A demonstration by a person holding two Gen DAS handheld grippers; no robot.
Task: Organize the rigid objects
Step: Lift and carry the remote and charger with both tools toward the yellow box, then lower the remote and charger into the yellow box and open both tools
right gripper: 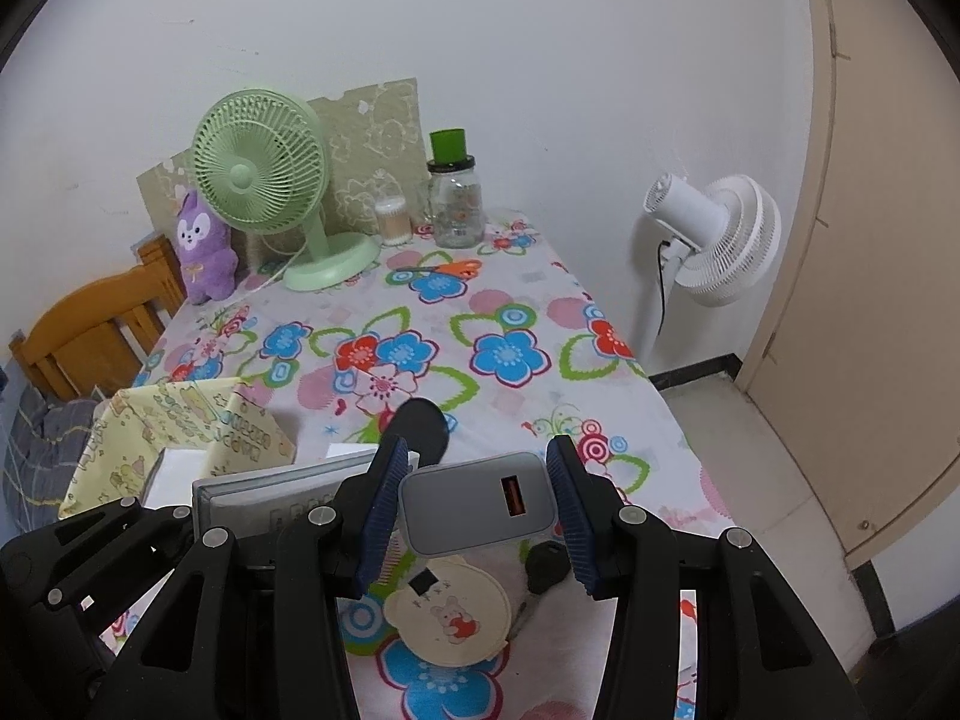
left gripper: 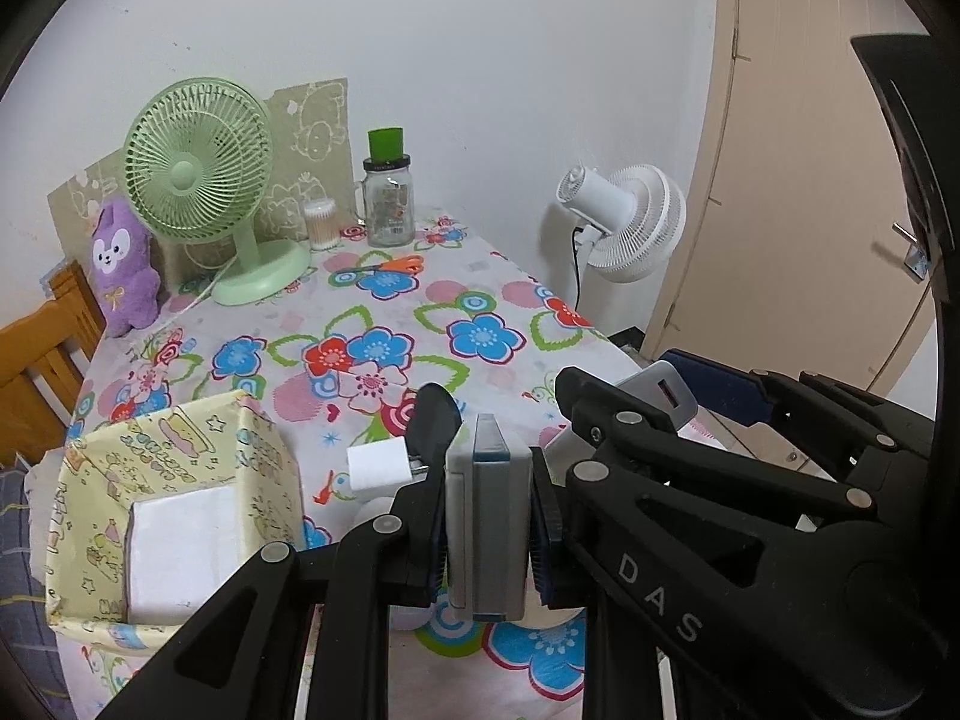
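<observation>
Altogether two fans — green fan (right gripper: 264,180), white fan (right gripper: 720,240) — one jar (right gripper: 457,204).

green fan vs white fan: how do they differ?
The green fan stands on the table, on a round base; the white fan stands beside the table, on the floor as far as shows. The green fan's grille faces the cameras; the white fan's head shows its back, tilted down towards the door. A black cord hangs from the white fan, a pale one from the green. Both have round cage grilles.
</observation>
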